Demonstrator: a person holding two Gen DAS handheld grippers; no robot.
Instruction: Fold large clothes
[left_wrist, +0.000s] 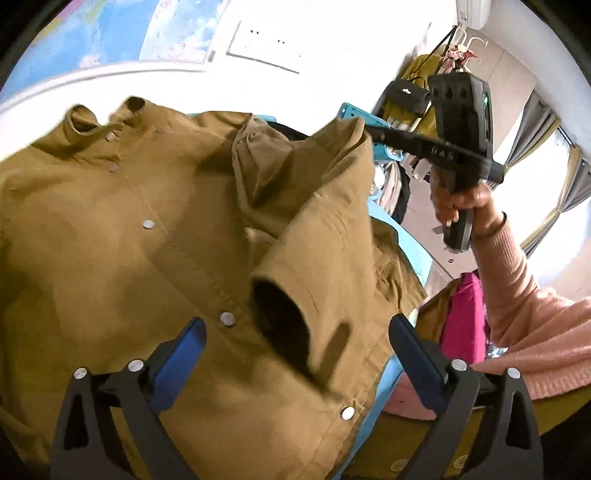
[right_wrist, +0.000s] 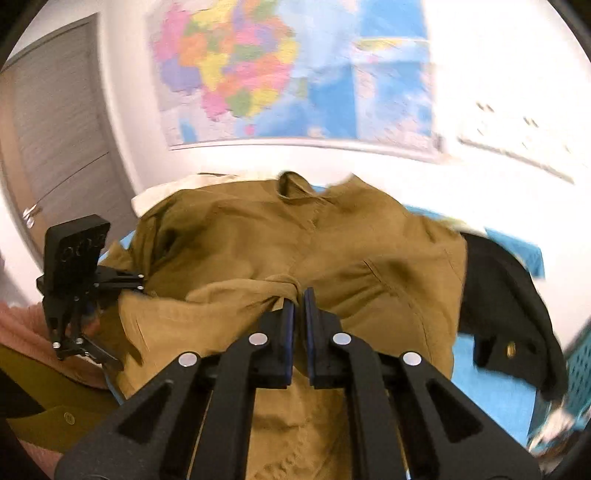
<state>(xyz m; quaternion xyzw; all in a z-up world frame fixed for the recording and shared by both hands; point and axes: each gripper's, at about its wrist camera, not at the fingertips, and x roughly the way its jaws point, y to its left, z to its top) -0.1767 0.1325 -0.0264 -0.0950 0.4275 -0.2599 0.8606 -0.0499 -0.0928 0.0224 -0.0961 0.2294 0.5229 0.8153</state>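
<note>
A large mustard-brown snap-button jacket (left_wrist: 147, 229) lies on a blue-covered surface, collar toward the far wall. Its right sleeve (left_wrist: 314, 229) is lifted and drawn across the front, cuff opening facing me. My left gripper (left_wrist: 295, 347) is open, blue pads wide apart just above the jacket front and sleeve cuff. My right gripper (left_wrist: 364, 123) shows in the left wrist view, holding the sleeve near the shoulder. In the right wrist view the right gripper (right_wrist: 300, 295) is shut on a bunched fold of the jacket (right_wrist: 369, 236). The left gripper (right_wrist: 107, 280) shows at the jacket's left edge.
A black garment (right_wrist: 506, 295) lies on the blue cover (right_wrist: 491, 391) right of the jacket. A white garment (right_wrist: 166, 188) peeks out behind it. A teal basket (right_wrist: 580, 373) stands at far right. A map (right_wrist: 295, 74) hangs on the wall; a door (right_wrist: 55, 147) is at left.
</note>
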